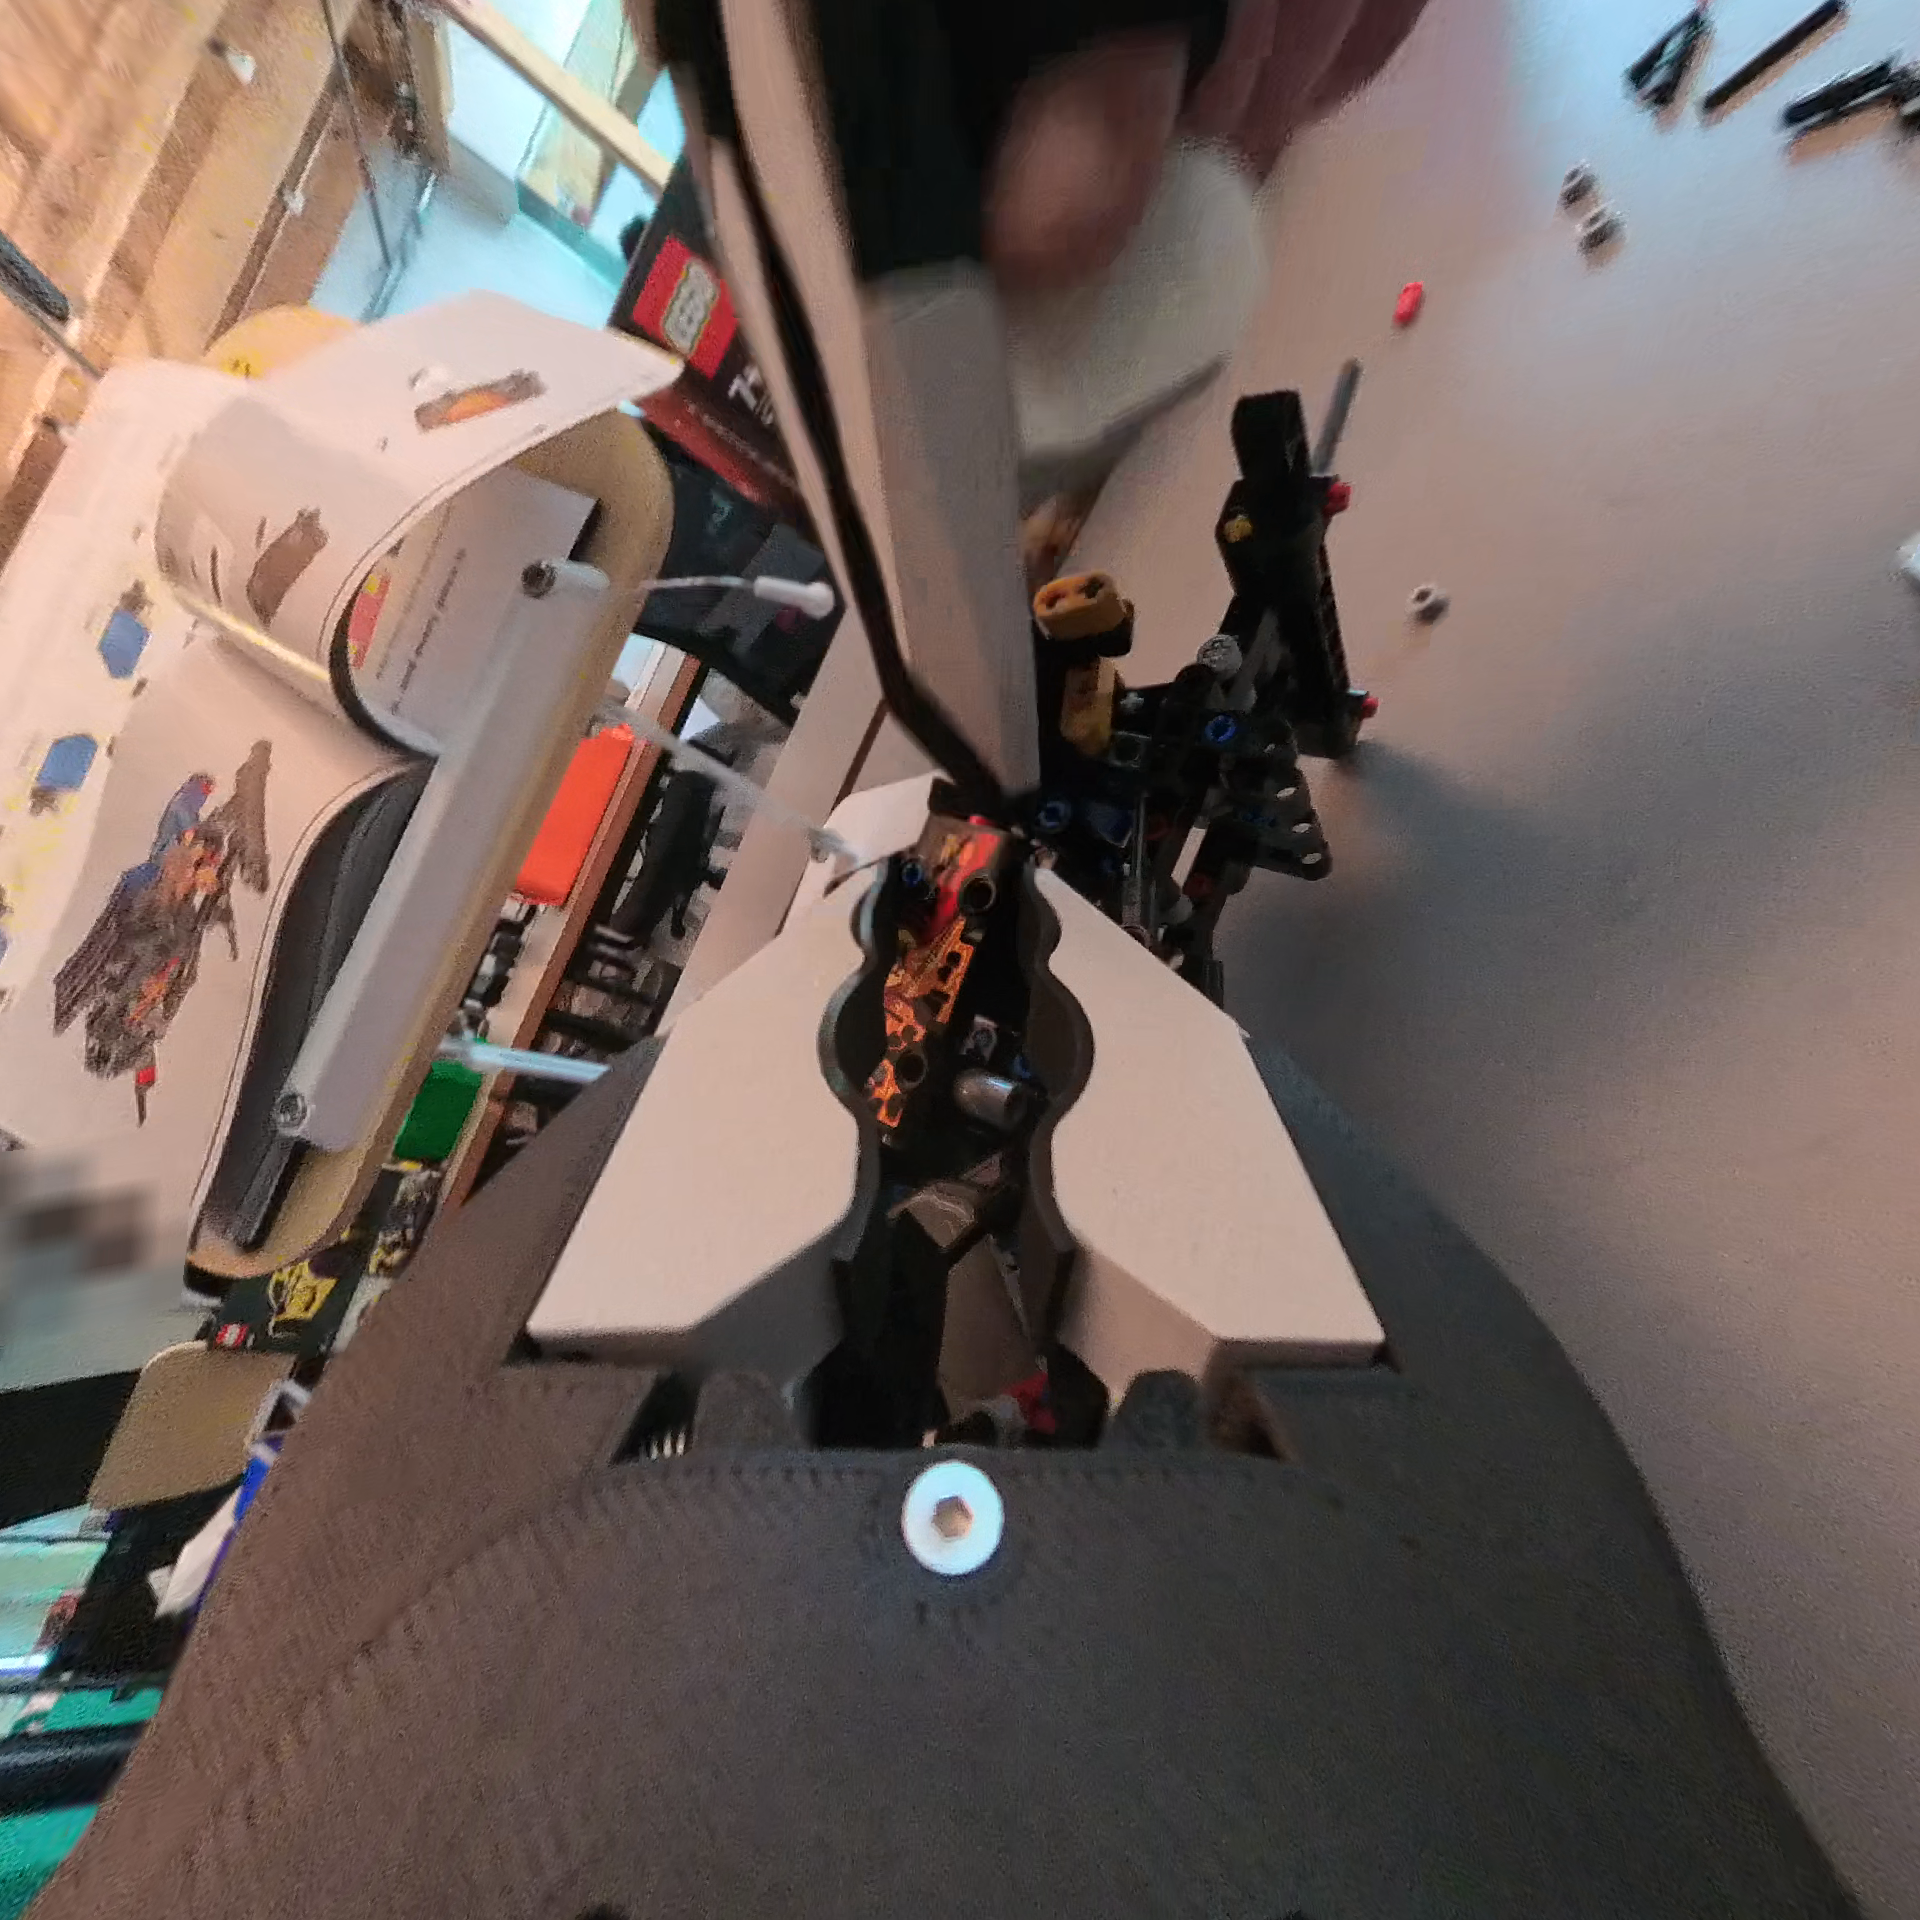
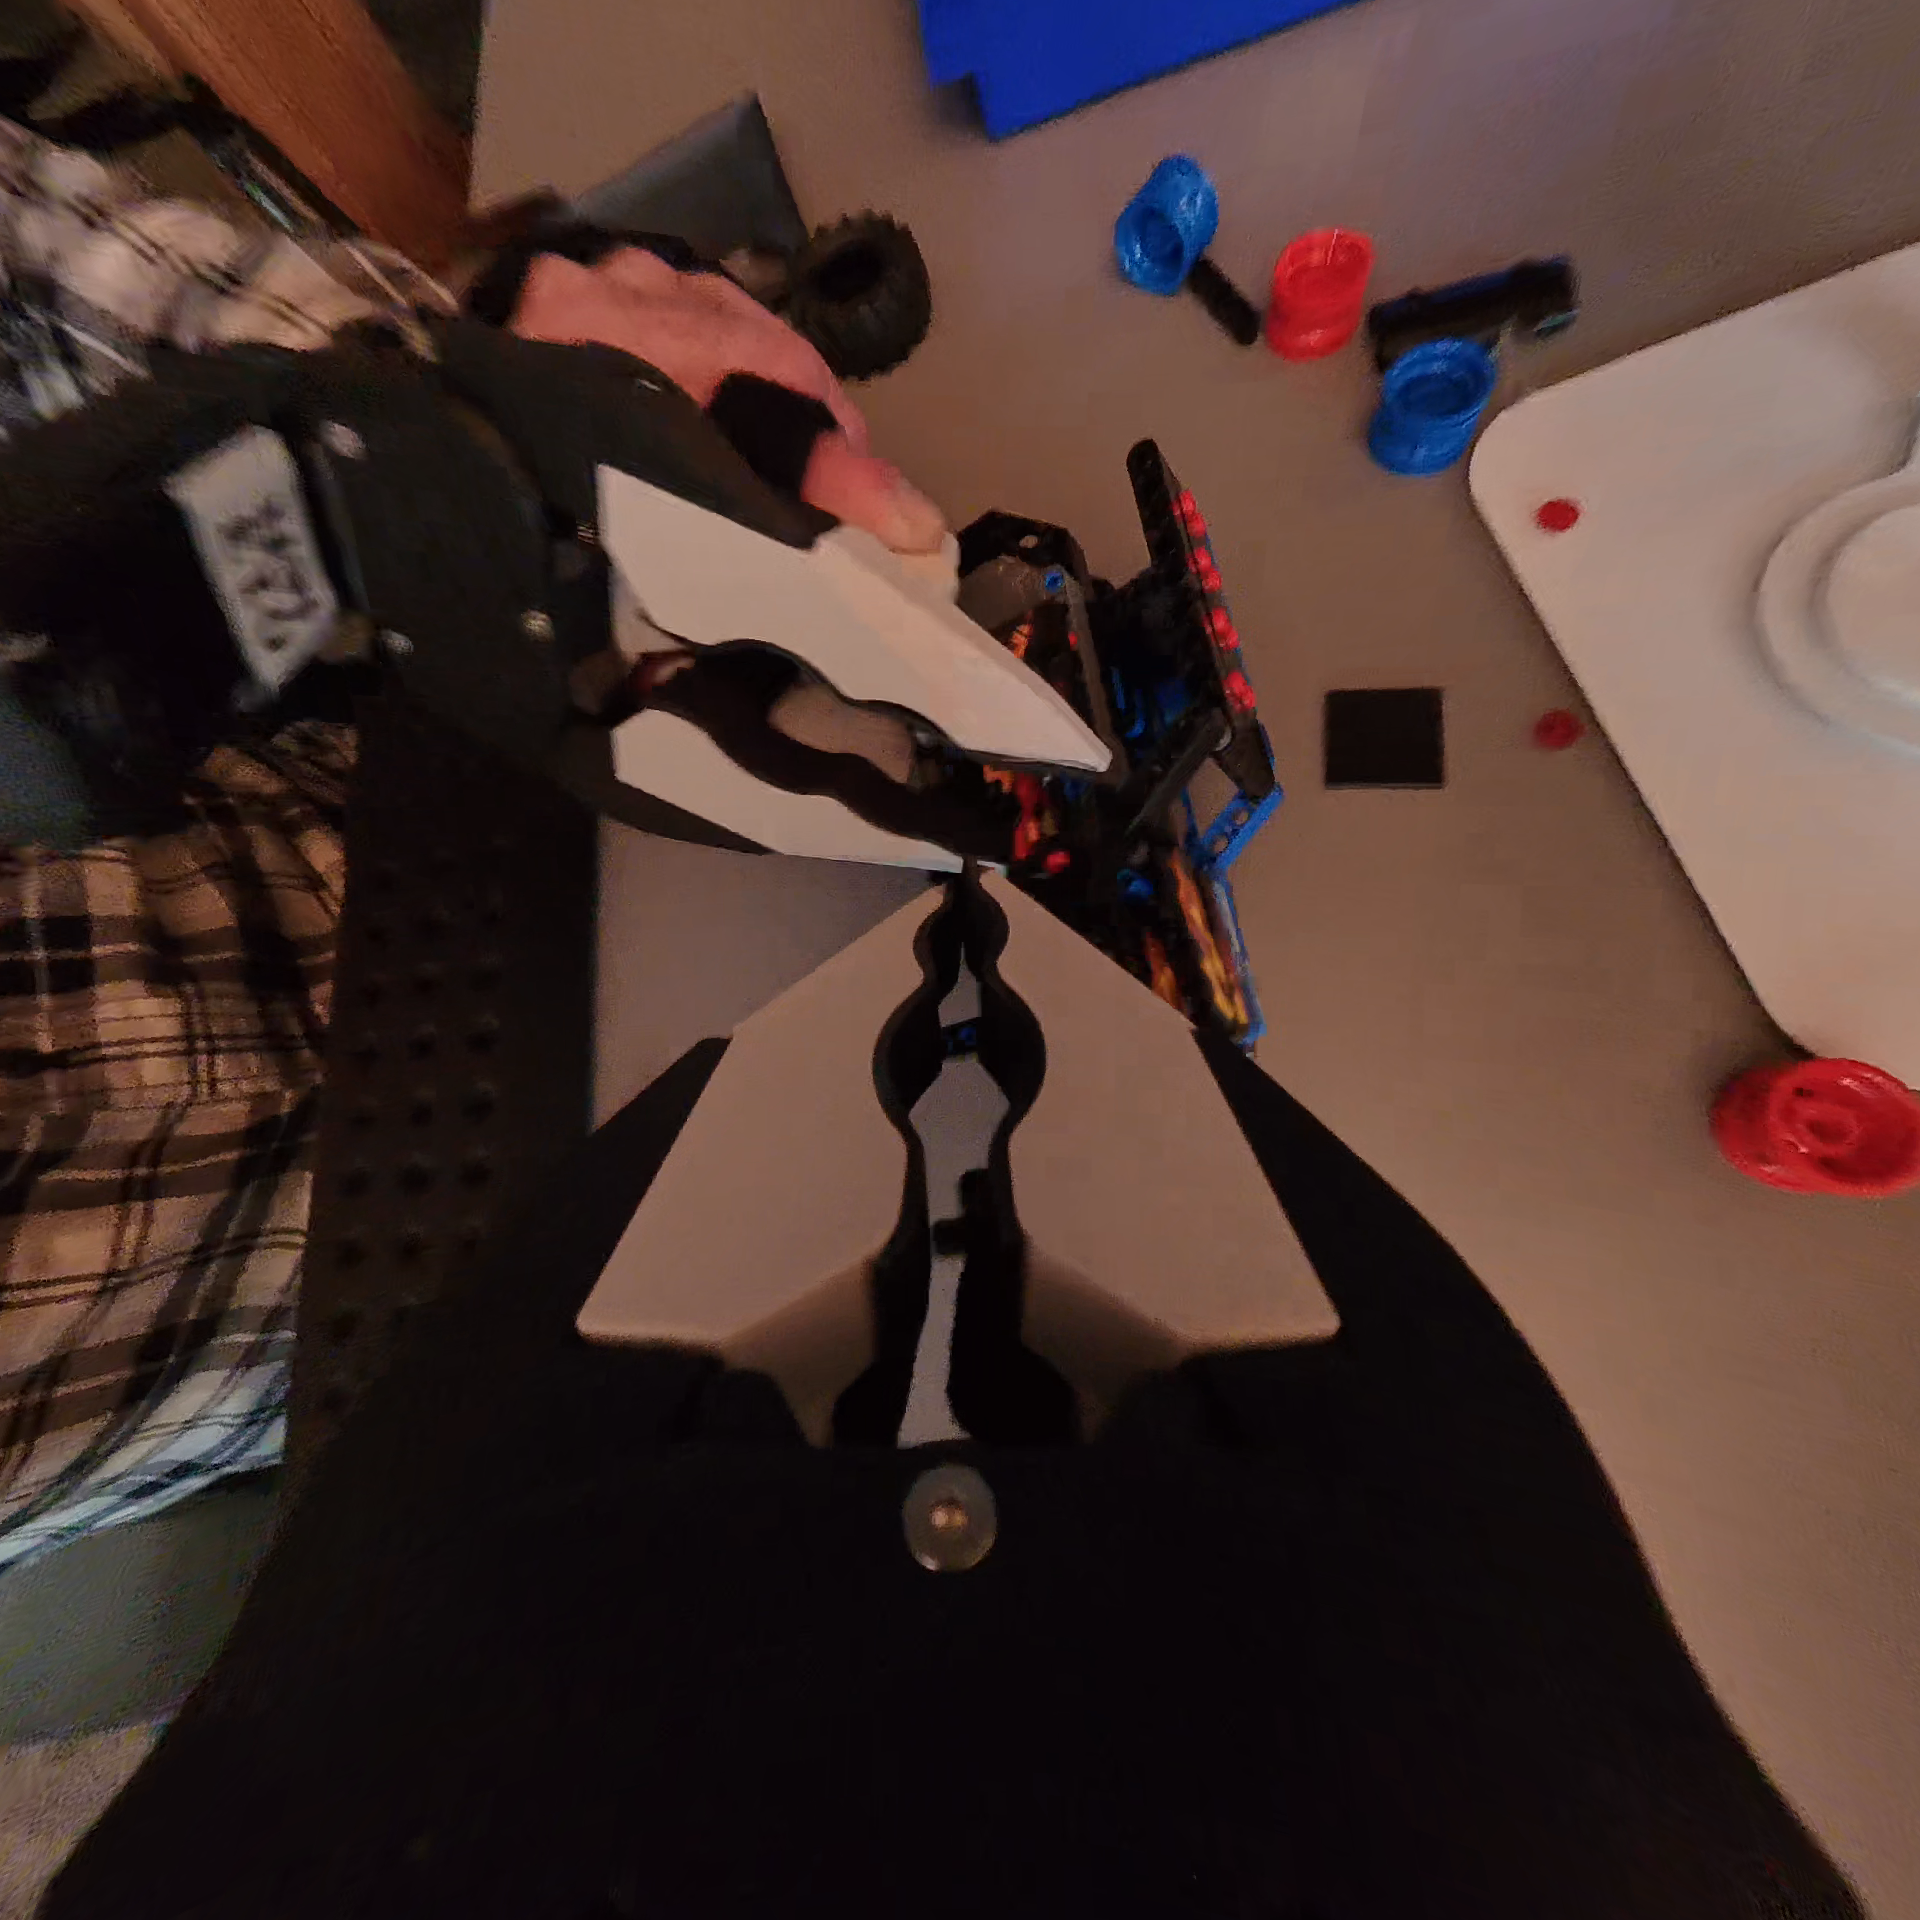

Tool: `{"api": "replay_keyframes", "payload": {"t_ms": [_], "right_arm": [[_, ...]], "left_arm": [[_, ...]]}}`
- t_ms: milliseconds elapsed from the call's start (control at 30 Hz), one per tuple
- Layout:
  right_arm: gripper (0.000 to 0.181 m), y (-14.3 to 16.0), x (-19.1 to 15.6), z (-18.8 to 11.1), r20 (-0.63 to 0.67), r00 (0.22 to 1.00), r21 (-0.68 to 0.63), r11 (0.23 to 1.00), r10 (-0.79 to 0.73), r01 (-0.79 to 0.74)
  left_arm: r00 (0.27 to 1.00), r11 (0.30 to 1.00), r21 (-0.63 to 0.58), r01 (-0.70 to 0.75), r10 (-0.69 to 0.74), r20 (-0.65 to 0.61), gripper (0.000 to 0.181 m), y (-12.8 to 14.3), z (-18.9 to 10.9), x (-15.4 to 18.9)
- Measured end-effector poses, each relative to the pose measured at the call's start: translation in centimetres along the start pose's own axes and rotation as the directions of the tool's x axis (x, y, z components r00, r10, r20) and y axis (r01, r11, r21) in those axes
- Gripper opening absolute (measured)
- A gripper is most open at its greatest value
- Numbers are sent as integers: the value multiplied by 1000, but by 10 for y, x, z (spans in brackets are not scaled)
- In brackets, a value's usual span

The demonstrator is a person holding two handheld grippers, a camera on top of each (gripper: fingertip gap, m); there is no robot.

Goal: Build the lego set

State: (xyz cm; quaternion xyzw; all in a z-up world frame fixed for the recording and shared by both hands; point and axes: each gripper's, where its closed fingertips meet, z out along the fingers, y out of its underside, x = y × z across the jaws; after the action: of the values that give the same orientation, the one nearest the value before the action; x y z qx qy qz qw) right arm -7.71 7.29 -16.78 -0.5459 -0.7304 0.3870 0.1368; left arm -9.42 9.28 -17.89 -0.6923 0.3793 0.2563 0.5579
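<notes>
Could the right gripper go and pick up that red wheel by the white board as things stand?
Probably not yet. The right gripper seems shut on a small black part at the lego model, so it is busy. The table between it and the red wheel looks bare, so the way is free once it lets go.

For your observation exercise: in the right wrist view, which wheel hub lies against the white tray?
The red wheel hub at the white tray's lower corner; the others lie apart.

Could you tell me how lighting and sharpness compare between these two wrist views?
Left wrist view: bright and sharp on the left gripper clamping the lego model, with motion blur on the hand above. Right wrist view: much darker, warm-tinted, the right gripper nearly black, the plaid sleeve smeared; both show wide-angle bending.
</notes>
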Motion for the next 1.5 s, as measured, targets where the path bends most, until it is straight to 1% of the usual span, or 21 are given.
{"api": "replay_keyframes", "payload": {"t_ms": [33, 100, 167, 200, 233, 267, 333, 367, 400, 433, 500, 633, 900, 1100, 1300, 1500], "right_arm": [[0, -4, -1, -6, -2, 1000, 29, 1000, -1, 1], [0, -8, 6, -19, -14, 1000, 82, 996, 24, -23], [0, -4, 16, -24, -41, 998, 88, 996, 38, -34], [0, -2, 17, -25, -61, 998, 75, 997, 21, -17], [11, 0, 19, -25, -91, 996, 51, 999, -3, 8], [15, 1, 20, -26, -119, 992, 26, 999, -44, 47], [18, -1, 18, -23, -115, 987, 6, 993, -116, 118], [22, 2, 22, -21, -130, 980, -34, 989, -150, 147], [22, 5, 25, -20, -139, 971, -79, 980, -195, 185], [21, 6, 24, -18, -119, 968, -96, 973, -221, 210], [14, 5, 22, -16, -57, 976, -96, 974, -210, 204], [11, 13, 15, -7, 65, 994, -122, 988, -83, 91], [6, 11, 13, -5, 155, 980, -40, 992, 127, -122], [5, 10, 12, -4, 234, 929, -10, 956, 287, -293], [5, 10, 13, -5, 301, 879, 67, 911, 369, -406], [5, 9, 14, -6, 341, 837, 126, 861, 429, -492]], "left_arm": [[1000, 1000, -2, 12, -12, -4, 21, 3, 1, -2], [1000, 1000, 27, -1, 2, -27, 21, -4, 0, 3], [999, 999, 43, -27, 28, -28, 21, -10, 0, 8], [999, 999, 44, -26, 27, -28, 21, -11, 0, 8], [999, 999, 42, -21, 22, -27, 21, -10, 1, 8], [999, 999, 41, -19, 20, -27, 21, -10, 1, 7], [999, 999, 45, -27, 29, -28, 21, -11, 2, 8], [999, 998, 46, -30, 32, -28, 21, -11, 1, 9], [999, 998, 49, -31, 33, -30, 21, -12, 1, 9], [999, 998, 54, -32, 34, -33, 21, -12, 1, 9], [999, 997, 59, -39, 41, -33, 21, -13, 0, 10], [998, 997, 60, -45, 47, -34, 22, -14, 0, 11], [997, 996, 63, -68, 70, -18, 21, -15, -1, 11], [994, 992, 52, -112, 111, 21, 21, -14, -3, 11], [989, 988, 57, -145, 142, 51, 21, -15, -1, 11], [980, 981, 46, -187, 183, 84, 21, -14, 1, 10]]}}
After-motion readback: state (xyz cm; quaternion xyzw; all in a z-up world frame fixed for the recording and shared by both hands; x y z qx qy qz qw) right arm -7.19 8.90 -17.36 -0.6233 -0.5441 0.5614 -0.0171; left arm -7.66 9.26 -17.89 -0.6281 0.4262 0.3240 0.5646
